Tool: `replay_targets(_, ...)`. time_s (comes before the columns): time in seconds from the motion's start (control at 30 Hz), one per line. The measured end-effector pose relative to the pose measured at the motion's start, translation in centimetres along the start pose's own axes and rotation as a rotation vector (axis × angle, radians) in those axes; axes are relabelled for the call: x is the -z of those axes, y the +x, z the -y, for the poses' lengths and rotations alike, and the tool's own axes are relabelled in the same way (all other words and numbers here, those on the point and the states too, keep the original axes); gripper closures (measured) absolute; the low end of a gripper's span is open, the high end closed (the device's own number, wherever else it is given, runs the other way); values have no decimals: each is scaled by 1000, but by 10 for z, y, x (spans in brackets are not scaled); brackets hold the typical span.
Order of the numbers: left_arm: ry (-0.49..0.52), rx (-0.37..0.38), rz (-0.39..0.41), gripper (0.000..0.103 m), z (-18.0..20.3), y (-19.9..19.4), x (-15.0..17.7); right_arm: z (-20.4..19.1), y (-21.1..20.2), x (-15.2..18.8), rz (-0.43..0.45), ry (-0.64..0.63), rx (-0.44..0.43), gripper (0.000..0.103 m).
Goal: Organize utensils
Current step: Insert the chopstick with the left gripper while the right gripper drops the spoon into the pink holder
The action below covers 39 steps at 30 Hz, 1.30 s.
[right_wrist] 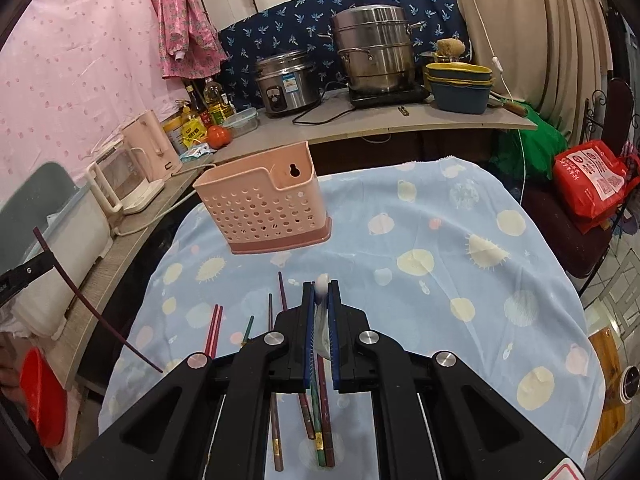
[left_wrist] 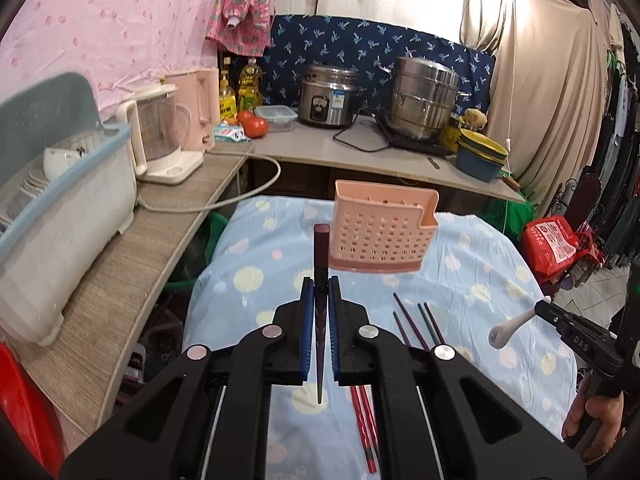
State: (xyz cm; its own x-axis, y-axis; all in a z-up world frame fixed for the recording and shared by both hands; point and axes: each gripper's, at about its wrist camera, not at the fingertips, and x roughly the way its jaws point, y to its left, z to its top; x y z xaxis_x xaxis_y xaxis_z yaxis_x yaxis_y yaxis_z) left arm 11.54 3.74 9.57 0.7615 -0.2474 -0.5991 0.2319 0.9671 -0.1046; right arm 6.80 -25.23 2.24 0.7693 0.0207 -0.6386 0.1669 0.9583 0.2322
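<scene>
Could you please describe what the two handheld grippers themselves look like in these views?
Both the left gripper and the right gripper are matte black, with angular linkage arms joined by round silver pivot pins. Their fingers are lined with blue ribbed pads. Seen from the left wrist, the right gripper's side bears pale lettering. No sleeve is visible.

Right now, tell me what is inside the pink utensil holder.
The pink utensil holder looks empty as far as its open top shows: only the inner back wall and its keyhole slot are visible. The perforated front wall hides the bottom, so something short lying there cannot be ruled out.
</scene>
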Motion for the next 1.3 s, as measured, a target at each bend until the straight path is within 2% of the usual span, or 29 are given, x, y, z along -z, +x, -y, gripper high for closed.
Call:
replay_targets(0.23, 36, -5, 81, 96, 7, 0, -50, -16, 1, -41, 46, -42, -33, 97)
replay_targets(0.37, 54, 5, 133, 96, 16, 6, -88, -28, 7, -77, 90, -70, -43, 97)
replay_targets(0.53, 68, 16, 210, 96, 29, 17, -138, -35, 27, -129, 121, -61, -76, 97)
replay_targets(0.67, 71, 39, 245, 96, 41, 37, -169, -41, 58, -163, 130, -50, -98, 97)
replay_targets(0.83, 62, 59, 214, 96, 48, 84, -182, -45, 109, -179, 91, -22, -114, 97)
replay_targets(1.1, 37, 65, 111, 96, 41, 154, -164, -42, 174, -162, -8, 2, -115, 96)
replay_targets(1.13, 34, 57, 107, 93, 40, 159, -160, -40, 176, -159, 1, 6, -100, 91)
replay_targets(1.17, 28, 40, 107, 76, 40, 161, -158, -39, 176, -157, 7, 3, -83, 82)
replay_targets(1.23, 27, 14, 107, 57, 39, 164, -152, -37, 171, -154, 26, 8, -78, 70)
replay_targets(1.3, 21, -3, 103, 56, 37, 165, -148, -34, 165, -150, 36, 9, -77, 70)
